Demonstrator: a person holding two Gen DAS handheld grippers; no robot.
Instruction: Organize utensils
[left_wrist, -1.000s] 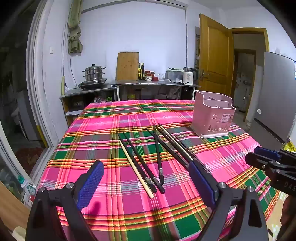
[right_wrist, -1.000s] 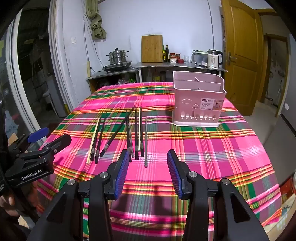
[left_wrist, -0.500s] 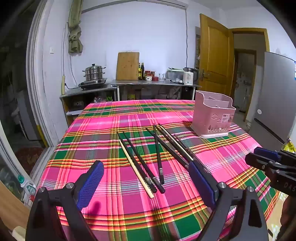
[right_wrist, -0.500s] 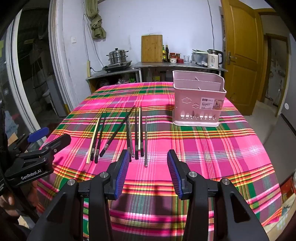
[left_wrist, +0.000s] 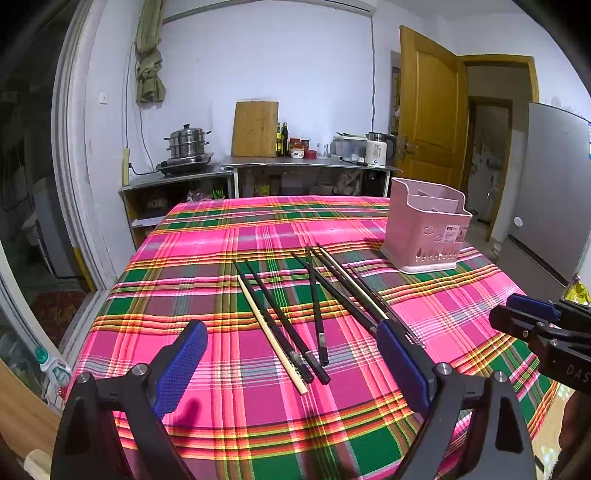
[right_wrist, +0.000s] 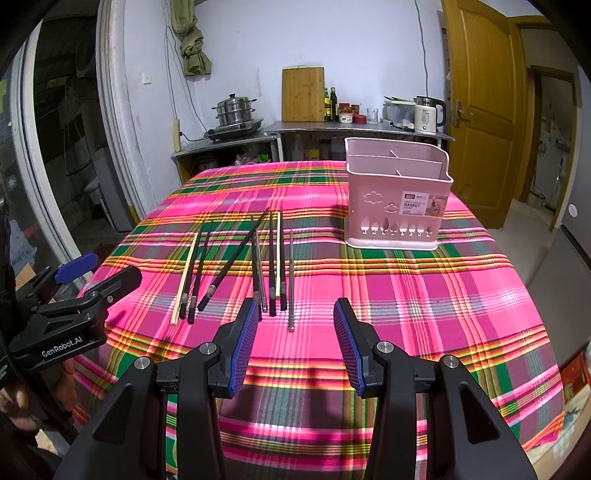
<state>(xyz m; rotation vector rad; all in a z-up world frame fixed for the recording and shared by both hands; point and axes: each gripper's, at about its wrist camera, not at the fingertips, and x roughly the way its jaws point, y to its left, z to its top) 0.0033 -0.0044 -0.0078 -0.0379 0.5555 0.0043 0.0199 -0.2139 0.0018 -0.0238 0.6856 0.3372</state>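
Note:
Several chopsticks, mostly black (left_wrist: 280, 314) with one pale wooden one (left_wrist: 271, 336), lie side by side on the plaid tablecloth; they also show in the right wrist view (right_wrist: 255, 266). A pink utensil basket (left_wrist: 426, 230) with empty compartments stands upright beyond them at the right; it also shows in the right wrist view (right_wrist: 397, 199). My left gripper (left_wrist: 291, 362) is open and empty, hovering just short of the chopsticks' near ends. My right gripper (right_wrist: 293, 343) is open and empty, just short of the near end of a grey chopstick (right_wrist: 291, 280).
The table (right_wrist: 424, 295) has a pink and green plaid cloth and its edges fall off at left, right and near side. A kitchen counter (left_wrist: 295, 162) with pot, cutting board and kettle stands behind. A wooden door (left_wrist: 428, 110) and fridge (left_wrist: 554, 184) are at right.

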